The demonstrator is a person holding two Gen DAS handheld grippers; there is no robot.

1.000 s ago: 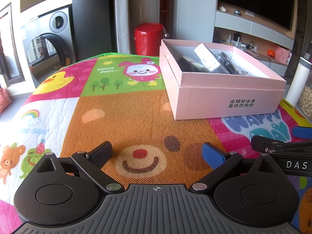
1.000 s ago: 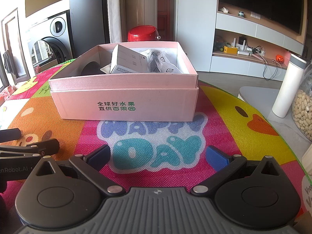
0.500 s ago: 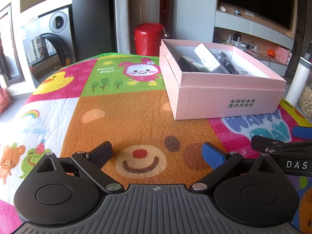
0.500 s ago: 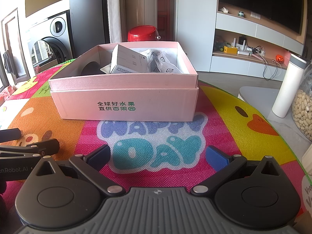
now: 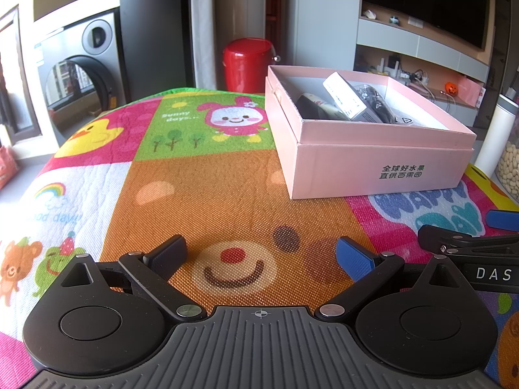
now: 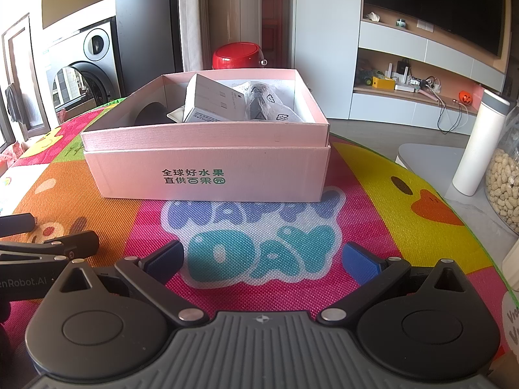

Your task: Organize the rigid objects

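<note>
A pink cardboard box [image 5: 382, 165] [image 6: 207, 175] with green lettering stands open on a colourful cartoon mat [image 5: 207, 188] [image 6: 373, 175]. Inside it lie a white carton [image 5: 345, 99] [image 6: 211, 103], a dark item in a clear bag [image 5: 379, 105] [image 6: 262, 103] and a black rounded object [image 5: 311, 107] [image 6: 150, 113]. My left gripper [image 5: 261, 253] rests low over the mat, open and empty, left of and nearer than the box. My right gripper [image 6: 262, 256] is open too, holding nothing, directly in front of the box.
A red bin [image 5: 248, 63] [image 6: 236, 55] stands behind the mat, a washing machine [image 5: 78, 74] at far left. A white bottle [image 6: 478, 142] and a jar of peanuts [image 6: 506, 181] stand off the mat's right edge. Each gripper's fingers [image 5: 467, 240] [image 6: 48, 246] show in the other's view.
</note>
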